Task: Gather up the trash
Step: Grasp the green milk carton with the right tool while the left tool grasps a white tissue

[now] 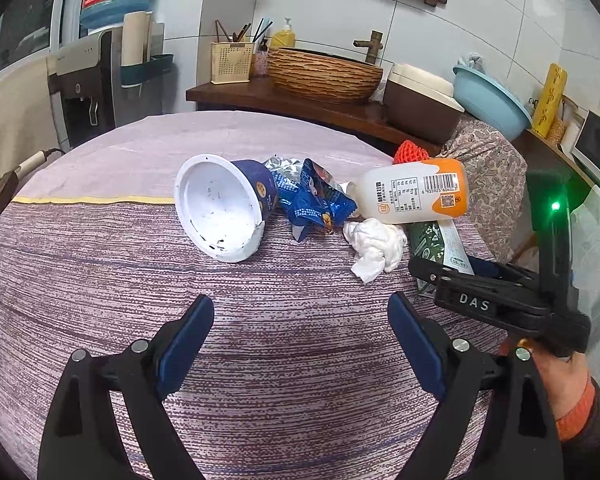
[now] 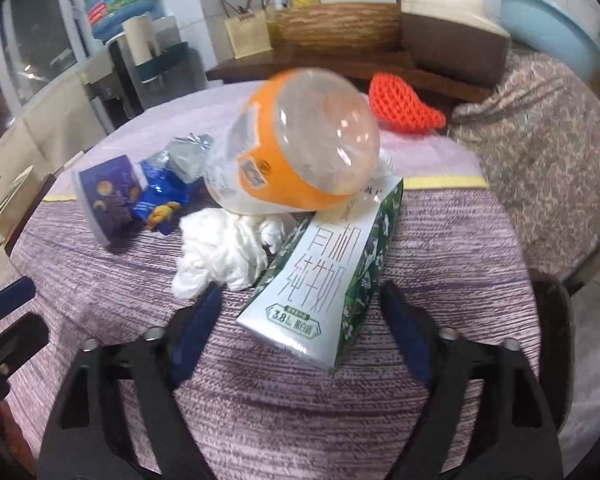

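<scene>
Reaching my right fingers [image 2: 300,312], wide open with nothing held, around the milk box [image 2: 324,276] lying under the orange bottle [image 2: 300,148] on the desk [image 2: 260,400]; squeeze slowly so that bottle stays put; left fingers [image 1: 300,320] open, empty

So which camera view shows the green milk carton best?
The right wrist view: the milk carton lies in full sight there, printed face up, far end under the orange bottle. In the left wrist view, the carton is partly hidden behind the right hand-held gripper.
</scene>
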A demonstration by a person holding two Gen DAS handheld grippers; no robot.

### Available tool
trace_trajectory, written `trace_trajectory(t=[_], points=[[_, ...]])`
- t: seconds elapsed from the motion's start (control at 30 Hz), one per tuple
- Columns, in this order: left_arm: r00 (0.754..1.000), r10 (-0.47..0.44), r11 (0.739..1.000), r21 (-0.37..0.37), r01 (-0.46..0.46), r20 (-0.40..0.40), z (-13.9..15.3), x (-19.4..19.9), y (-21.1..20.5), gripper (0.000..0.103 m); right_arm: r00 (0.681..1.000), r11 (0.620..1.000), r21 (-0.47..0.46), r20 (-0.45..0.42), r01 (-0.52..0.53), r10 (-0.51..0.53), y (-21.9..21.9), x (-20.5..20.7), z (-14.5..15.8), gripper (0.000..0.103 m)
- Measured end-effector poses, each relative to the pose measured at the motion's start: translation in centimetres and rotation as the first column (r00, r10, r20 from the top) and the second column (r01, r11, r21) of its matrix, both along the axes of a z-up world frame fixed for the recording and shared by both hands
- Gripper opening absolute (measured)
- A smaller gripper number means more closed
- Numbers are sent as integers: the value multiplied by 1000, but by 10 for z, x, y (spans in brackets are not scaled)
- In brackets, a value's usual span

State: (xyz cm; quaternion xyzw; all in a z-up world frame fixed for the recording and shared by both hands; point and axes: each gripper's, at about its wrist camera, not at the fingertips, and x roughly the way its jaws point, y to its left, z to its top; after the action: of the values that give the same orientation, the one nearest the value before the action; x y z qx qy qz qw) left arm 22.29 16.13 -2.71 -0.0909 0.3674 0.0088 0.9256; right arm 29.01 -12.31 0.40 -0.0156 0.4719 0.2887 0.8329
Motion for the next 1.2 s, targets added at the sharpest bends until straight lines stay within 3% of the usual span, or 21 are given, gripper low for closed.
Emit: trace_trajectory(t=[0.4, 0.57, 0.7, 0.9, 1.07, 1.13, 1.2], points=[[998, -48, 999, 9, 49, -31, -7, 12, -12, 87, 1000, 1000, 12, 23, -11, 11, -28, -4, 1, 52], [993, -92, 996, 7, 93, -78, -14, 34, -26, 87, 1000, 999, 36, 21, -22, 21, -47, -13, 3, 51], [985, -136, 988, 64, 143, -102, -21, 56, -45, 82, 1000, 998, 53, 13, -22, 21, -60, -20, 4, 51], [974, -187, 968, 145, 205, -127, -34, 84, -72, 71, 1000, 998, 61, 15, -28, 27, -76, -31, 5, 51], [976, -182, 971, 136, 198, -124, -38, 95, -77, 57, 999, 998, 59, 20, -29, 28, -82, -37, 5, 51], [976, -178, 972, 132, 195, -127, -39, 98, -77, 36, 999, 998, 60, 23, -32, 31, -83, -39, 5, 51], [974, -176, 975, 115, 192, -141, -41, 99, -77, 25, 999, 998, 60, 29, -34, 33, -85, -40, 5, 51]])
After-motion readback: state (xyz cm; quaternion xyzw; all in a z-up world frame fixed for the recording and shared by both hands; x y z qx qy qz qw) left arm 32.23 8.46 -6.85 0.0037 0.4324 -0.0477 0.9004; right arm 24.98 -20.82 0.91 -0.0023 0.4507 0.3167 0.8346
